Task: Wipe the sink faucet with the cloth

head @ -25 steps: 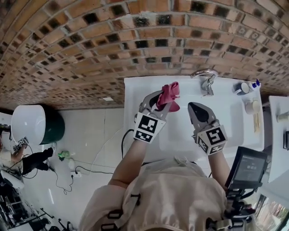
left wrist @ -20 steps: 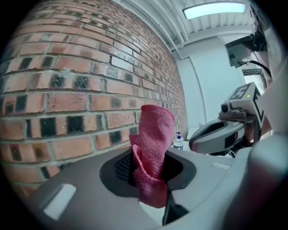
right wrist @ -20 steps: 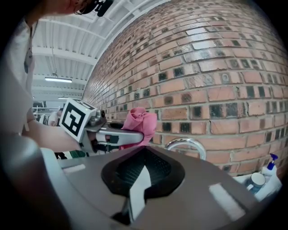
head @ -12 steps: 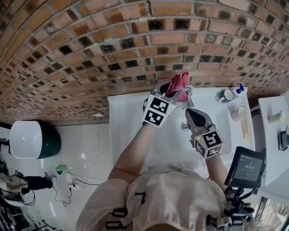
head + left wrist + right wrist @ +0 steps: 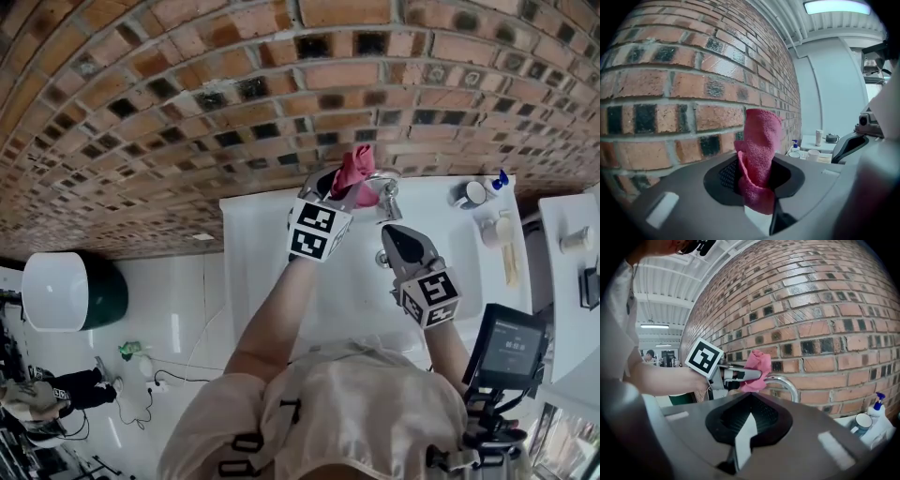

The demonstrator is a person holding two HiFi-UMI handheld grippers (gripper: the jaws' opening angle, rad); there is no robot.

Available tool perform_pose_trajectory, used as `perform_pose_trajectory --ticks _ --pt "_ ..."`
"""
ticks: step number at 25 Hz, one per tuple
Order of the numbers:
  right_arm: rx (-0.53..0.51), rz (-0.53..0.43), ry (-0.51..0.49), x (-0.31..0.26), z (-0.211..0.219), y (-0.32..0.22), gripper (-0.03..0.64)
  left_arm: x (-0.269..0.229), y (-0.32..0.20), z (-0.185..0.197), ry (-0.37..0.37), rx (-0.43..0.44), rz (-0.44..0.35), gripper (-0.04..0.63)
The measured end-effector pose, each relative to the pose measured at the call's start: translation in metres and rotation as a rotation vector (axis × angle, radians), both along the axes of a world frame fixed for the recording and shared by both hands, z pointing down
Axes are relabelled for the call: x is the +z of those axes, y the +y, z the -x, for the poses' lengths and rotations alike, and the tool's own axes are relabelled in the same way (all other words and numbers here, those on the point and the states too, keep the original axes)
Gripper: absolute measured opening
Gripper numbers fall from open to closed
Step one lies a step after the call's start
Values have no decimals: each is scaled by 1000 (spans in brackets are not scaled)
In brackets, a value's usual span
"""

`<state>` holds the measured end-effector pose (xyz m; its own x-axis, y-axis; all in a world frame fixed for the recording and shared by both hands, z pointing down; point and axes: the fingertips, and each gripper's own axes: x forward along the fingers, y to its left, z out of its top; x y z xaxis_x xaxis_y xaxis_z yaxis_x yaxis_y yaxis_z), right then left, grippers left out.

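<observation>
A pink cloth (image 5: 354, 172) stands bunched up between the jaws of my left gripper (image 5: 347, 193), which is shut on it. In the left gripper view the cloth (image 5: 759, 143) rises out of the left gripper (image 5: 757, 176), close to the brick wall. The chrome faucet (image 5: 388, 199) stands at the back of the white sink (image 5: 251, 246). In the right gripper view the cloth (image 5: 757, 367) rests against the left end of the curved faucet spout (image 5: 788, 383). My right gripper (image 5: 392, 234) hangs over the basin just in front of the faucet, shut and empty (image 5: 750, 399).
The brick wall (image 5: 187, 103) rises right behind the faucet. Cups (image 5: 469, 195) and a blue-topped pump bottle (image 5: 501, 182) stand on the sink's right ledge. A screen device (image 5: 511, 352) is at the lower right. A white and green bin (image 5: 66, 281) sits on the floor at the left.
My left gripper has carried the cloth to the right and back, from over the basin up to the faucet spout. The right gripper has closed in on the faucet too.
</observation>
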<state>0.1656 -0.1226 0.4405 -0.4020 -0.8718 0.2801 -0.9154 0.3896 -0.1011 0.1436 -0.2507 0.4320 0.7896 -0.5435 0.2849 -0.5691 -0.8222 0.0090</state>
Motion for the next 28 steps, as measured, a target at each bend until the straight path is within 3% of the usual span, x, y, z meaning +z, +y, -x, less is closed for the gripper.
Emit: perform_pose_trajectory --ticks 3,7,9,14,18,20,28 --pt "5 5 6 1 6 0 -11 17 -6 22 -11 -46 38 110" --pt "10 9 37 3 13 3 -11 60 -11 49 -92 -74 133 110" --pt "17 6 38 1 14 5 -11 59 -10 56 -64 -79 157 109" --pt "36 -3 40 -5 17 11 -11 1 -1 32 51 -32 63 110" --pt "45 -23 49 -13 15 8 -11 -20 2 2 37 19 2 114" --pt "40 -30 45 -15 15 7 -11 -13 -1 -2 7 11 17 114" --pt "55 -42 34 -15 0 11 -11 13 -4 17 23 -73 68 115"
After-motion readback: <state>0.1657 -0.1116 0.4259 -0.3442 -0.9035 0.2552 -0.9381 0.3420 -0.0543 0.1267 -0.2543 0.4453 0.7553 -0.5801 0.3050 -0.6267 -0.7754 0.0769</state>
